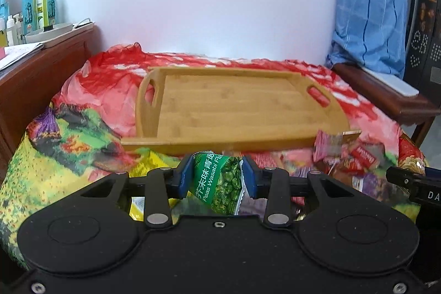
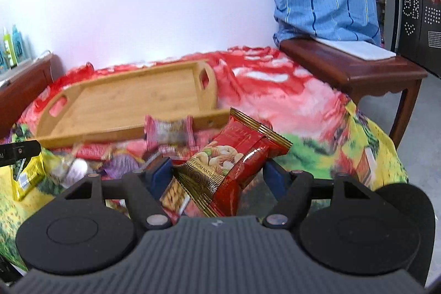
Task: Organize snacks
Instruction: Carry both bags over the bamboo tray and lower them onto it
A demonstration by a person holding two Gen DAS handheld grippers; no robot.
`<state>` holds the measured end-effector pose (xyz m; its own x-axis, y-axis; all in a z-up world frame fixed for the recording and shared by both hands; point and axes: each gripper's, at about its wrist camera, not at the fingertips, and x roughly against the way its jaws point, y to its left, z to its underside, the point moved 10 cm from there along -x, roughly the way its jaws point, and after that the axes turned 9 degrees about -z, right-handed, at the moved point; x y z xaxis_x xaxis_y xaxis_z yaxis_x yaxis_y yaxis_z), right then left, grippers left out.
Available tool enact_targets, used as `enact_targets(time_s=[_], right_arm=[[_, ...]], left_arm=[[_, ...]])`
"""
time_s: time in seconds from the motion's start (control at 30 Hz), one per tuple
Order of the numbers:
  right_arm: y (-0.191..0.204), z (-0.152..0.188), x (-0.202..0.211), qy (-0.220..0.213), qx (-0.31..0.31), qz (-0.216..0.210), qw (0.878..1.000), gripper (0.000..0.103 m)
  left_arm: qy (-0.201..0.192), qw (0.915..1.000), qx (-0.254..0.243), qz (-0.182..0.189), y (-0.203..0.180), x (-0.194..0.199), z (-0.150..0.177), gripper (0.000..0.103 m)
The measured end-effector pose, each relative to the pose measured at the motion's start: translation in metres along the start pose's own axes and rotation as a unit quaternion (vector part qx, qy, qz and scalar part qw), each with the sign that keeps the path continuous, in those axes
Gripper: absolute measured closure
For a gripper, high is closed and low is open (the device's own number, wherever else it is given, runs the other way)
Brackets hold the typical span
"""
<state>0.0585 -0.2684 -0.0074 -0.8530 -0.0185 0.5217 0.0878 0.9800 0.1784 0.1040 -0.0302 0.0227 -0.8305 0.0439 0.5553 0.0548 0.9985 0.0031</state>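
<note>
Bed-like surface under a bright printed cloth (image 1: 91, 112), red and pink at the back, yellow-green toward the frame's lower left; its near edge is cut off behind the gripper body in both views.

Pale bamboo serving tray with two cut-out handles (image 1: 234, 109) lies on the cloth at centre frame, floor bare. In the right wrist view the same tray (image 2: 132, 101) sits left of centre, its near rim partly hidden by a blurred pink-ended wrapped candy (image 2: 168, 130).

Loose heap of small red and purple wrapped snacks (image 1: 355, 159) lies just beside the tray's near right corner; blurred, wording unreadable.

Left gripper (image 1: 217, 178): blue pads clenched on a green wasabi-pea packet (image 1: 220, 183), crumpled between them, its lower end hidden behind the black body.

Right gripper (image 2: 217, 178): jaws wide, grasping a red and gold mixed-nut packet (image 2: 234, 156) held aslant; the right pad is mostly hidden behind it.

Yellow packet (image 2: 26, 175) at left edge, partly covered by the other gripper's tip.
</note>
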Motion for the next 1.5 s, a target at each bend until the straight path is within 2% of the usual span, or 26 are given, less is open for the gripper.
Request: enact_targets(time_s=[0.4, 0.57, 0.77, 1.03, 1.2, 1.33, 1.5], right_arm=[[0.007, -0.037, -0.011, -0.014, 0.010, -0.040, 0.999, 0.030], [0.013, -0.059, -0.024, -0.014, 0.006, -0.070, 0.997, 0.030], [0.026, -0.089, -0.050, -0.022, 0.046, -0.103, 0.993, 0.030], [0.048, -0.118, -0.116, -0.026, 0.104, -0.169, 0.980, 0.030], [0.055, -0.121, -0.146, -0.025, 0.114, -0.195, 0.974, 0.030], [0.051, -0.108, -0.165, -0.009, 0.104, -0.234, 0.967, 0.030], [0.049, -0.095, -0.180, 0.013, 0.110, -0.232, 0.966, 0.030]], left_arm=[[-0.011, 0.9998, 0.008, 0.016, 0.002, -0.005, -0.047, 0.067], [-0.001, 1.0000, -0.002, 0.006, -0.004, -0.015, -0.065, 0.067], [0.022, 0.9997, 0.006, 0.008, -0.012, -0.044, -0.083, 0.067], [0.048, 0.9988, -0.003, -0.013, -0.019, -0.102, -0.104, 0.067], [0.061, 0.9979, -0.004, -0.019, -0.020, -0.140, -0.112, 0.067], [0.072, 0.9969, -0.015, -0.030, -0.023, -0.166, -0.111, 0.067], [0.093, 0.9951, -0.005, -0.031, -0.029, -0.191, -0.102, 0.067]])
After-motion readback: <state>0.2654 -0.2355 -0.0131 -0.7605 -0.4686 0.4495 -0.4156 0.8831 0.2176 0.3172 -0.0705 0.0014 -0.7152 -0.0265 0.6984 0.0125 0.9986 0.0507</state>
